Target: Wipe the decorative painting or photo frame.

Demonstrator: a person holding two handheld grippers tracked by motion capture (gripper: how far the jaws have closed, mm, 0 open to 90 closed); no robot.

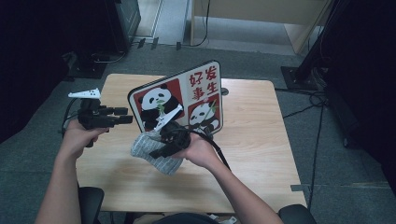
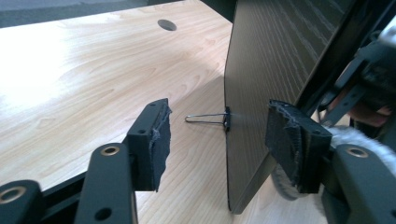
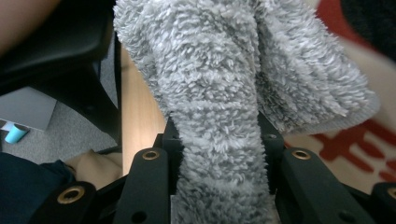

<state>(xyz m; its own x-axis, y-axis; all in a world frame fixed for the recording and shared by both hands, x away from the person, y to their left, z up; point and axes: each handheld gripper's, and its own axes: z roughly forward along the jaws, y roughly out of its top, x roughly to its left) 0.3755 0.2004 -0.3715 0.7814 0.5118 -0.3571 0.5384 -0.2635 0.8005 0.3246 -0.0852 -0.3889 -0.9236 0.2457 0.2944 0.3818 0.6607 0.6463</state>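
While the board stands on edge on the table, both grippers sit close to it.

Board: panda sign board (image 1: 180, 100), upright on the wooden table (image 1: 261, 140), printed face toward the person; in the left gripper view its dark wood-grain back (image 2: 275, 60) rises from the tabletop (image 2: 93, 70).
Clip: small binder clip (image 2: 227, 119) on the board's near edge, wire handle pointing out level over the table.
Left gripper: left gripper (image 1: 122, 115) held level just left of the board; jaws wide apart, one pad on either side of the board's edge, neither pressing it, nothing gripped.
Right gripper: right gripper (image 3: 219, 154) in front of the board's lower part, jaws clamped on a bunched fold of cloth.
Cloth: grey fluffy cloth (image 1: 152, 149), lifted against the printed face, loose end draped by the red lettering (image 3: 355, 144).
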